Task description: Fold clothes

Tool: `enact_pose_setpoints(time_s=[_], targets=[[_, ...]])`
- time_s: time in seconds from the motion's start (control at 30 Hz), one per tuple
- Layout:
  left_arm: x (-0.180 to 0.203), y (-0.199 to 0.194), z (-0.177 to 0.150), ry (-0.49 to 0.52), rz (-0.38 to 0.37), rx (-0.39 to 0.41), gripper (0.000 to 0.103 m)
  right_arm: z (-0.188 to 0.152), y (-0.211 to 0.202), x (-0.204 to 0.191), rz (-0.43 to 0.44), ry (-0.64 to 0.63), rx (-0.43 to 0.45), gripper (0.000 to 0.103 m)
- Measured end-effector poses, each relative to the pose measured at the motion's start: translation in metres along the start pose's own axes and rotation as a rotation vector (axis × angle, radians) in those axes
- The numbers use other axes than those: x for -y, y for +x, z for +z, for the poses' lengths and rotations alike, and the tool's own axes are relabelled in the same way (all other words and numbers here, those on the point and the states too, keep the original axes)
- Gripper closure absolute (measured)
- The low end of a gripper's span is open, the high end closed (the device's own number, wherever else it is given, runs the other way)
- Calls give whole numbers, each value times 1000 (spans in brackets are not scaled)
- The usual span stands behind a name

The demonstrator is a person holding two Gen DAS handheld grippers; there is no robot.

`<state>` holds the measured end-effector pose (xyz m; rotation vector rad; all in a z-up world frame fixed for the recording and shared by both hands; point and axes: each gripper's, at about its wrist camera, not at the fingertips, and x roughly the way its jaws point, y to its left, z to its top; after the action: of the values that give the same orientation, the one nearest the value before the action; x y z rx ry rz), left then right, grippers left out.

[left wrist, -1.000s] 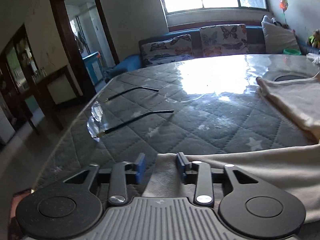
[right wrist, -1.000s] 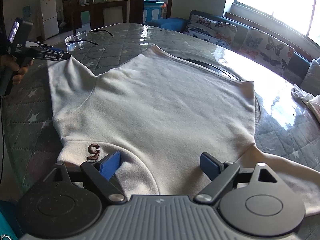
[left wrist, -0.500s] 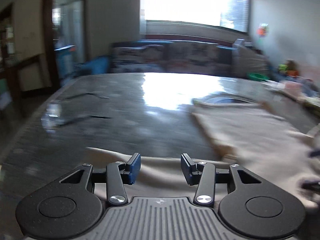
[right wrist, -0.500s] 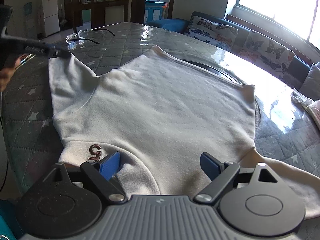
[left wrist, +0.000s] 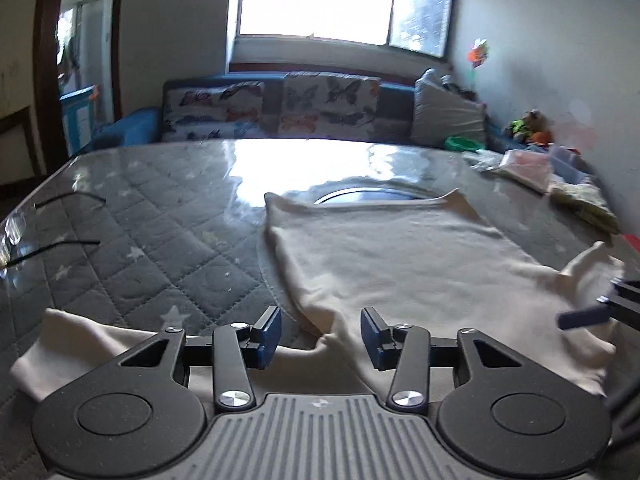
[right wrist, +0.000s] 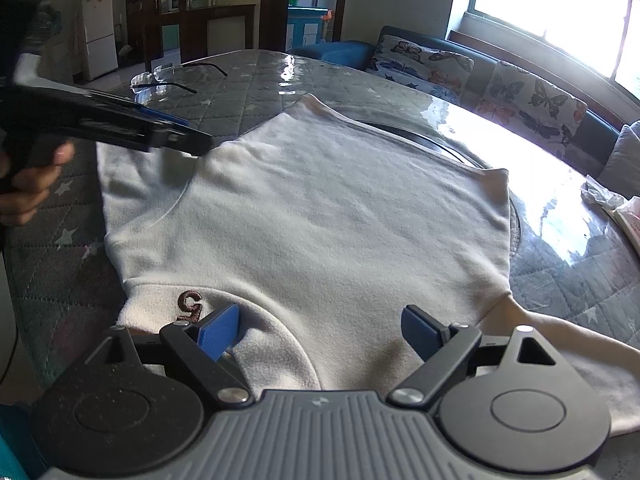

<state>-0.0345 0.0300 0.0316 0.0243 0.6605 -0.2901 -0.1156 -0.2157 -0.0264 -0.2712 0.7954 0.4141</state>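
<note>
1. Since the earlier frame the left gripper (left wrist: 320, 334) has swung from the sleeve end, facing the glasses (right wrist: 168, 78), round toward the shirt (right wrist: 320, 220) body; the right gripper (right wrist: 320, 330) has not shifted.
2. Shirt lies flat on the quilted table (left wrist: 152, 240), collar end nearest the right gripper, hem toward the sofa (left wrist: 280, 108); the left sleeve (left wrist: 80, 344) is spread out sideways.
3. Left jaws partly spread and closing slightly; a ridge of cloth at the armpit sits between them, pads not pressing on it; nothing pinched.
4. Right jaws spread wide over the collar, gripping nothing.
5. Step, as judged: early; sleeve fold being set up, no fold made yet.
6. Next move calls for: left jaws to pinch the sleeve or shoulder edge and carry it across the body; right to pin the collar so the shirt does not drag.
</note>
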Motion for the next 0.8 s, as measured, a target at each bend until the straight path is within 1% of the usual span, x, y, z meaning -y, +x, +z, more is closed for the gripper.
enact_pose_setpoints(time_s=[0.07, 0.1, 0.17, 0.27, 0.33, 0.4, 0.47, 0.6, 0.73, 0.8], targets=[[-1, 11, -3, -7, 49, -36, 58, -1, 0, 0, 1, 6, 3, 13], [-3, 14, -7, -13, 61, -55, 58, -1, 0, 1, 3, 8, 3, 13], [-4, 10, -9, -1, 68, -48, 58, -1, 1, 2, 6, 12, 5, 13], [-4, 7, -6, -15, 71, -63, 57, -1, 1, 2, 9, 8, 9, 13], [-2, 6, 0, -35, 61, -55, 58, -1, 1, 3, 12, 5, 12, 13], [5, 11, 9, -28, 64, -39, 58, -1, 1, 4, 17, 12, 16, 12], [8, 19, 12, -21, 82, -51, 58, -2, 1, 5, 21, 20, 19, 12], [4, 36, 10, -17, 128, -92, 56, -2, -4, 15, 31, 79, 39, 12], [4, 31, 10, -9, 119, -92, 56, -2, -14, 30, 40, 132, 75, 13], [6, 27, 11, -2, 117, -86, 57, -1, -18, 41, 20, 153, 96, 13]])
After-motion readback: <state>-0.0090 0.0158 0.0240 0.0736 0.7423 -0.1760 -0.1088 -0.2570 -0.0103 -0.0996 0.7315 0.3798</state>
